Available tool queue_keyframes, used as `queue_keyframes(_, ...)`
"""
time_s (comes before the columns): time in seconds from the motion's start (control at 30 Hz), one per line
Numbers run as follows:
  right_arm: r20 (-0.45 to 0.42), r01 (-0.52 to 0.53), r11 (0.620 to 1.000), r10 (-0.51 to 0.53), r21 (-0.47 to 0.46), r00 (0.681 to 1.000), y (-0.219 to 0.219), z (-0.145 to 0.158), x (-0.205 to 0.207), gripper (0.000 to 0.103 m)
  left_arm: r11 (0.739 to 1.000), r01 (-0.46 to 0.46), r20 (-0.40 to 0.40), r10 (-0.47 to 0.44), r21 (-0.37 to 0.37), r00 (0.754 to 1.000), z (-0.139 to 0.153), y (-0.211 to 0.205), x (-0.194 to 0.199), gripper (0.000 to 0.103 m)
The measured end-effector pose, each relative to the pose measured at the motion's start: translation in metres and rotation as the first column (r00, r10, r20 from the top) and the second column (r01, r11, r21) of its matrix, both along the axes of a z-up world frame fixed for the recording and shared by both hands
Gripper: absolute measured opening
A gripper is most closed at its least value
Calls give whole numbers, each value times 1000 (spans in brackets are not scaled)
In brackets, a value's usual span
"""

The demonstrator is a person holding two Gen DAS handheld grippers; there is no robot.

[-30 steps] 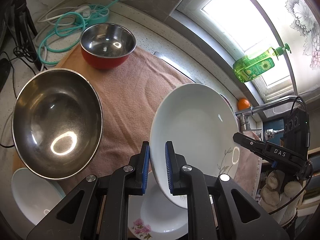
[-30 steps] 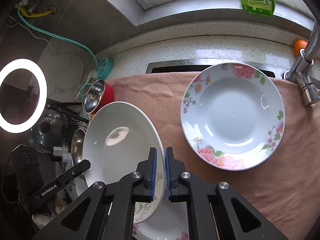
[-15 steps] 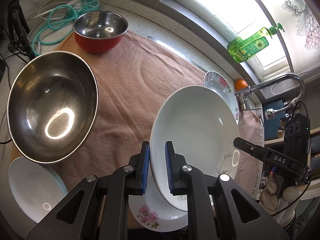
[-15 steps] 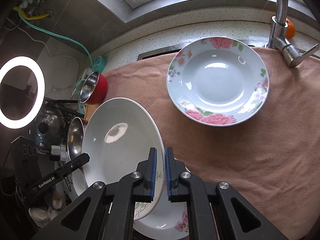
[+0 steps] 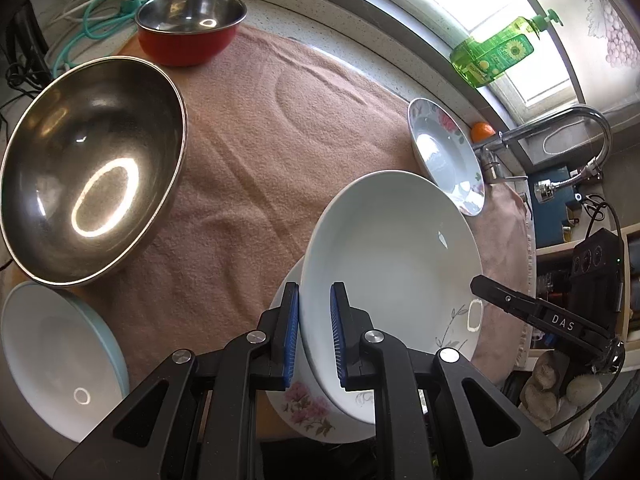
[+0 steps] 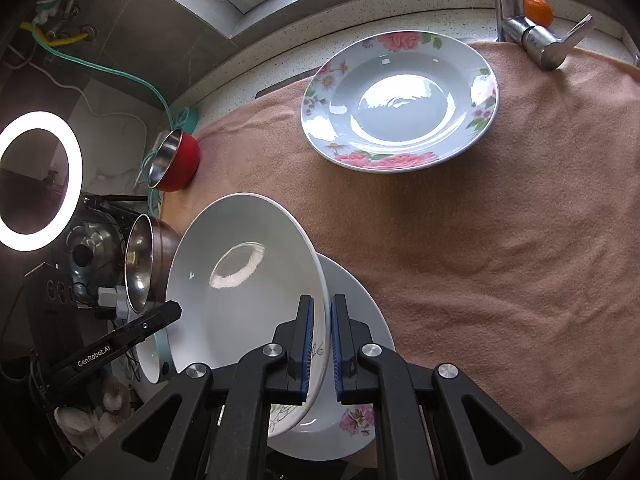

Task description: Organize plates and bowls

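A white plate with a grey leaf print point(image 5: 392, 272) point(image 6: 244, 280) hangs tilted just above a floral plate point(image 5: 304, 404) point(image 6: 360, 320) at the near edge of the pink towel point(image 5: 256, 128). My left gripper point(image 5: 314, 332) is shut on one side of its rim. On the opposite side my right gripper point(image 6: 330, 344) is shut on the rim as well. A second floral plate point(image 6: 400, 100) point(image 5: 444, 156) lies flat farther back, near the faucet. Whether the white plate touches the floral plate beneath it is hidden.
A large steel bowl point(image 5: 92, 168) and a red bowl with a steel inside point(image 5: 190, 20) stand on the towel's left. A pale blue-rimmed plate point(image 5: 52, 360) lies at the near left. The faucet point(image 6: 532, 32), an orange point(image 6: 538, 8) and a green soap bottle point(image 5: 496, 54) line the window side.
Both grippers have carried the white plate down and toward the near edge, over the front floral plate. The far floral plate and the bowls now look farther away.
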State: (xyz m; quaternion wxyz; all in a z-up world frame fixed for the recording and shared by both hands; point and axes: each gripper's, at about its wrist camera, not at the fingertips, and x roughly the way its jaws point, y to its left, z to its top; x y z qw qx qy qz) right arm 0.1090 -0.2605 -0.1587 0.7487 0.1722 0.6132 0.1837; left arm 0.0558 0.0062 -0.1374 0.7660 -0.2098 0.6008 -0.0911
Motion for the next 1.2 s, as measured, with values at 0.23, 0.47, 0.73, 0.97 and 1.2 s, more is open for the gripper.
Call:
queue_keyframes(0.23, 6, 8, 1000, -8, -9, 1000, -4, -6, -16, 8, 1000, 13, -28, -13, -4, 1000, -9, -3, -7, 13)
queue_keyframes(0.47, -14, 12, 1000, -12, -14, 1000, -7, -19, -26, 8, 999, 33, -40, -33, 5, 999, -14, -6, -9, 13)
queue_keyframes(0.73, -30, 19, 1000, -20, -19, 999, -9, -29, -33, 8, 998, 57, -53, -56, 20, 997, -21, -12, -12, 13)
queue_keyframes(0.97, -28, 18, 999, -19, -33, 999, -8, -31, -36, 8, 997, 68, -56, -67, 32, 996, -24, -13, -11, 13)
queue_keyframes(1.2, -37, 16, 999, -17, -33, 999, -7, -35, -37, 8, 997, 72, -64, -70, 31, 995, -26, -14, -12, 13)
